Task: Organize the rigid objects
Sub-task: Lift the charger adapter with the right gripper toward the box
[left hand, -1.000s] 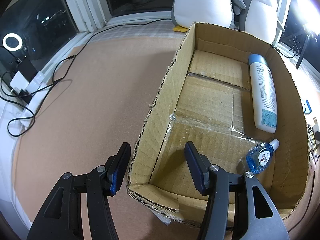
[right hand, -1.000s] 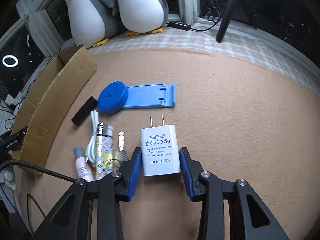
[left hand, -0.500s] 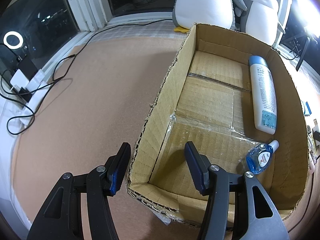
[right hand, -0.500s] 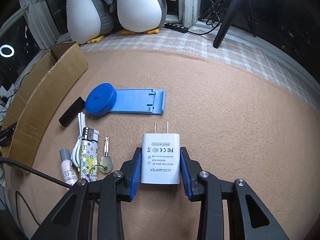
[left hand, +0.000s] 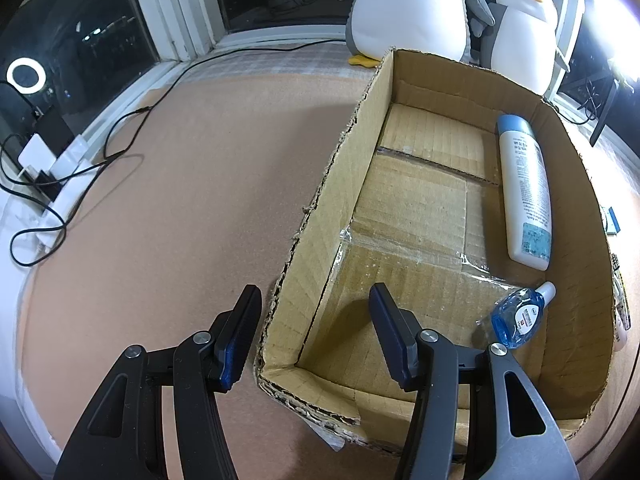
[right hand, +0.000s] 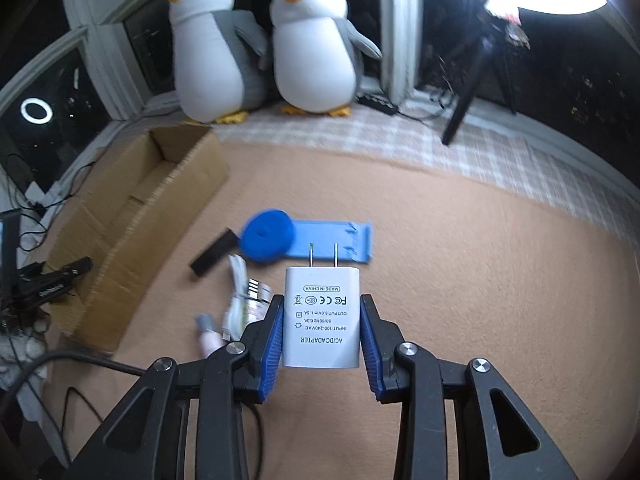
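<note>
While the right gripper (right hand: 321,332) tilts steeply downward, its two blue-padded jaws press flat against the sides of a white rectangular AC/DC wall adapter (right hand: 321,320), whose two metal prongs point away from the camera. The adapter looks lifted clear of the tan carpeted surface (right hand: 480,280), though the contact below it is hidden. Just beyond the prongs lies a flat blue plastic stand (right hand: 336,238) with a round blue disc (right hand: 267,240) at its left end. To the left of the adapter sit a short black bar (right hand: 212,257), a coiled white cable (right hand: 237,288), a patterned lighter (right hand: 256,300) and a small pink-and-grey tube (right hand: 208,332), clustered close together. To the right, the carpet is bare up to the checked cloth strip (right hand: 500,152) by the window.

Further left stands an open brown cardboard box (right hand: 132,224), its near wall close to the small items. The left gripper (left hand: 312,332) also angles downward, with its jaws partly open and straddling the box's ragged near-left corner (left hand: 276,320): one finger outside, one inside, gripping nothing. Inside the box, a long white bottle with a blue cap (left hand: 524,192) lies along the right wall, and a small clear blue bottle with a white cap (left hand: 520,314) rests near it toward the front. Most of the box floor (left hand: 408,208) is uncovered. Two plush penguins (right hand: 260,48) stand behind the box at the window.
</note>
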`<state>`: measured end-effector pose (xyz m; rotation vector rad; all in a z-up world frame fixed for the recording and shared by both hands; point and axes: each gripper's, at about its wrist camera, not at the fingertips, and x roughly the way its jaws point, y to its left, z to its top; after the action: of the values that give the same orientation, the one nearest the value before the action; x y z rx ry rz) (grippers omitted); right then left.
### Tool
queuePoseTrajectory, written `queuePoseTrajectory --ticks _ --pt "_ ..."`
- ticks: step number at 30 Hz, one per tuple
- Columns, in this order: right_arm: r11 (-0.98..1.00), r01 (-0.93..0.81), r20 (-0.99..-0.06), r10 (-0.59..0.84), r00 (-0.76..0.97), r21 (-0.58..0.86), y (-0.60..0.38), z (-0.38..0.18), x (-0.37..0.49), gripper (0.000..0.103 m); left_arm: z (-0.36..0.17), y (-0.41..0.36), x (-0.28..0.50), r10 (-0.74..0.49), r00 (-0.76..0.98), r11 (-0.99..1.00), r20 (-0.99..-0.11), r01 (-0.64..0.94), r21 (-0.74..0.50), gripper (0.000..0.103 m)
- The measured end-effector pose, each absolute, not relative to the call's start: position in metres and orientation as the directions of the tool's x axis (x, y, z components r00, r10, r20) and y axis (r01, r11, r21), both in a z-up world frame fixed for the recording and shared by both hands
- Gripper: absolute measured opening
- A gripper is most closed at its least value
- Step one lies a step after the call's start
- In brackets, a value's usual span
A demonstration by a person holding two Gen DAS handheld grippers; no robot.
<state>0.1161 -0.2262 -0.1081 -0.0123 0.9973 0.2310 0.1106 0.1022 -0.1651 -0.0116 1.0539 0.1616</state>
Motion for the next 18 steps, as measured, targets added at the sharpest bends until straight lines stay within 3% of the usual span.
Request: queuePoseTrajectory --ticks 18 --pt "0.872 -0.47 -0.788 0.383 0.482 0.137 -0.084 -0.081 0.13 0.032 -0.167 0.105 0.109 0.105 0.489 0.989 -0.866 -0.141 0.04 0.055"
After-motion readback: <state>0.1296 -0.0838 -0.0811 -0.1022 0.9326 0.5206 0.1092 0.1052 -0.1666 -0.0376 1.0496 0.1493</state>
